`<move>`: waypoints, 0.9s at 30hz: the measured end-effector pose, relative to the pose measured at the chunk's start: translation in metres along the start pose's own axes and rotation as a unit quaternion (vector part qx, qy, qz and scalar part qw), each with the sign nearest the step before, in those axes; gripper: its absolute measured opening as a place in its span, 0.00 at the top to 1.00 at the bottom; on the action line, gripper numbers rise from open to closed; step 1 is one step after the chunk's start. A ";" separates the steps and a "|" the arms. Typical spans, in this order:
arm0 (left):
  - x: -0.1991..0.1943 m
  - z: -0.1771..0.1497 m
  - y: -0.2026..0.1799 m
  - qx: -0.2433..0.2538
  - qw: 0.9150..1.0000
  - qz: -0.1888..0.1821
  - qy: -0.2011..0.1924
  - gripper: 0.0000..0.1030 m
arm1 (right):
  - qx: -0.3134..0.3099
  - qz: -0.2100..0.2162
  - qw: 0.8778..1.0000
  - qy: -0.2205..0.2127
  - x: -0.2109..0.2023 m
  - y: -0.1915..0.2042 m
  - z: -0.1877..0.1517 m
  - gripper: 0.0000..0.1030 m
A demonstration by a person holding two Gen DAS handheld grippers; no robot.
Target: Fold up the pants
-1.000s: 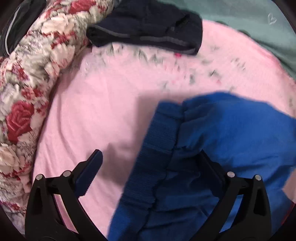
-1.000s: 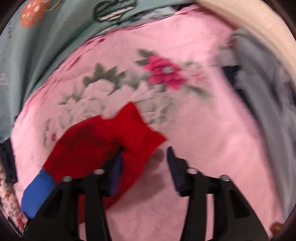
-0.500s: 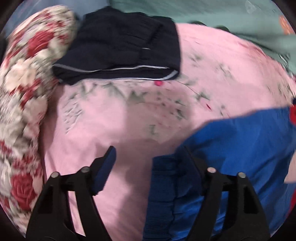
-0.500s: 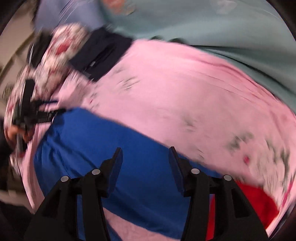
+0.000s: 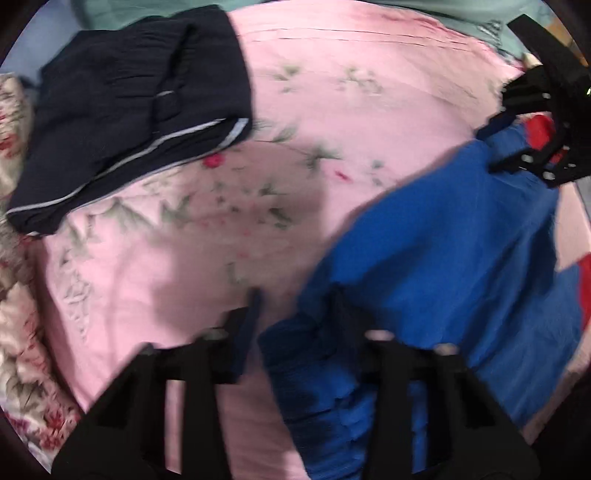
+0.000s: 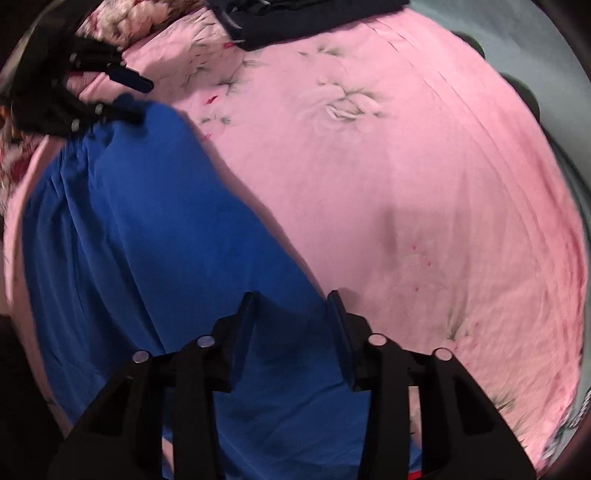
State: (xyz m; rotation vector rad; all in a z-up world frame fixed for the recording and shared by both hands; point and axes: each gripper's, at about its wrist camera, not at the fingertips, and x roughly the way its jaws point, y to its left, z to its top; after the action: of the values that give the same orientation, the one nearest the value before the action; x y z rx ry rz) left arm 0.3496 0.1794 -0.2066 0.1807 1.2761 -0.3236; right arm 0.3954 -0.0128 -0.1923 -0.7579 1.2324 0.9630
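- Since a second ago the blue pants [image 5: 443,258] have gone from a bunched heap near the left tongs [image 5: 295,299] to a long band stretched between both tools, and the red part seen earlier under the right tongs [image 6: 291,299] now shows only as slivers at the far end.
- Left tongs stand partly open, the waistband corner between the fingers; whether they pinch it, I cannot tell.
- Right tongs are also parted, straddling the blue cloth; grip unclear.
- Pants lie on a pink flowered sheet [image 6: 406,166], their upper edge running diagonally, with bare sheet beyond that edge.
- Blue fabric looks soft and faintly creased, ribbed darker at the waistband.
- Folded navy pants [image 5: 129,110] with a pale stripe sit well apart, at the sheet's far side.
- Rose-print quilt [image 5: 22,362] borders the sheet on the left; teal bedding [image 5: 424,7] edges the top.
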 end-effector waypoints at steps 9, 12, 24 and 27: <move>-0.021 -0.002 0.005 0.018 0.999 0.001 -0.040 0.88 | -0.004 0.006 0.999 -0.036 -0.041 0.013 -0.001 0.96; -0.045 -0.010 -0.002 0.027 0.997 0.012 -0.069 0.88 | -0.002 -0.005 0.997 -0.076 -0.079 0.028 -0.009 0.96; -0.130 -0.125 -0.065 0.071 0.988 0.048 -0.129 0.89 | -0.139 -0.075 0.981 -0.110 -0.129 0.222 -0.107 0.96; -0.116 -0.162 -0.079 0.073 0.992 0.037 -0.101 0.89 | -0.163 -0.061 0.982 -0.078 -0.097 0.268 -0.136 0.96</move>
State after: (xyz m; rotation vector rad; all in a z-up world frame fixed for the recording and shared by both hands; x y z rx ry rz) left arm 0.1462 0.1709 -0.1382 0.3115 1.0443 -0.3623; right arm 0.0904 -0.0388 -0.1154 -0.9822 0.8929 1.1148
